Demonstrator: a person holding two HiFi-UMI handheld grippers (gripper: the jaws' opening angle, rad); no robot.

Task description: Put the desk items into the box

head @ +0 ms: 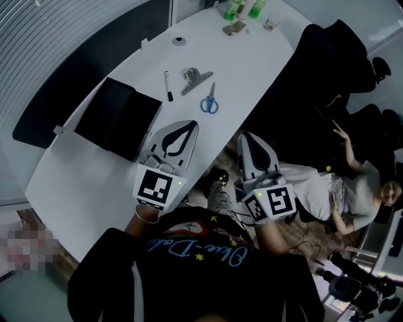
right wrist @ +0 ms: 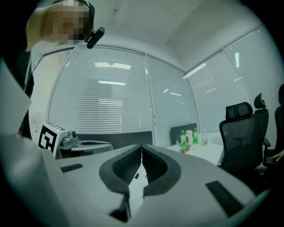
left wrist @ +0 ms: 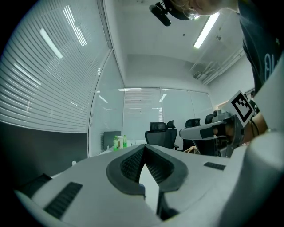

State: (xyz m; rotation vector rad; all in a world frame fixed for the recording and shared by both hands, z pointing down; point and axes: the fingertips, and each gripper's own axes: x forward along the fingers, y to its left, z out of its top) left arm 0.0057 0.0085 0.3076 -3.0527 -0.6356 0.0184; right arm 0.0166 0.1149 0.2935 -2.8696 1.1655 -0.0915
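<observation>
A long white curved table (head: 107, 182) runs from the near left to the far right, with black high-backed office chairs (head: 334, 44) along its right side and a seated person in light clothes (head: 343, 192) below them. On the table's near left part lies the flat black rectangular box (head: 116, 119), dark inside, with none of the loose items in it. The left gripper (head: 187, 126), a white two-jaw claw with a square-marker cube at its rear, hangs over the table's near edge just beside the box's right corner. In the left gripper view its ribbed dark pads (left wrist: 131, 164) are pressed together at the tips with nothing between them. The right gripper (head: 246, 136) is off the table, just past its right edge and over the floor. Its pads (right wrist: 126, 165) likewise meet at the tips and pinch nothing. Beyond the left gripper, all apart from the box and from each other, lie the desk items: the blue-handled scissors (head: 210, 100) nearest the table's right edge, the silver metal clip (head: 195, 78) just beyond them, and the slim black marker pen (head: 168, 86) to the clip's left. At the far end stand green bottles (head: 242, 7), a clear cup (head: 272, 20) and a small brownish object (head: 234, 27). A small grey round object (head: 179, 41) sits alone between them and the pen.
</observation>
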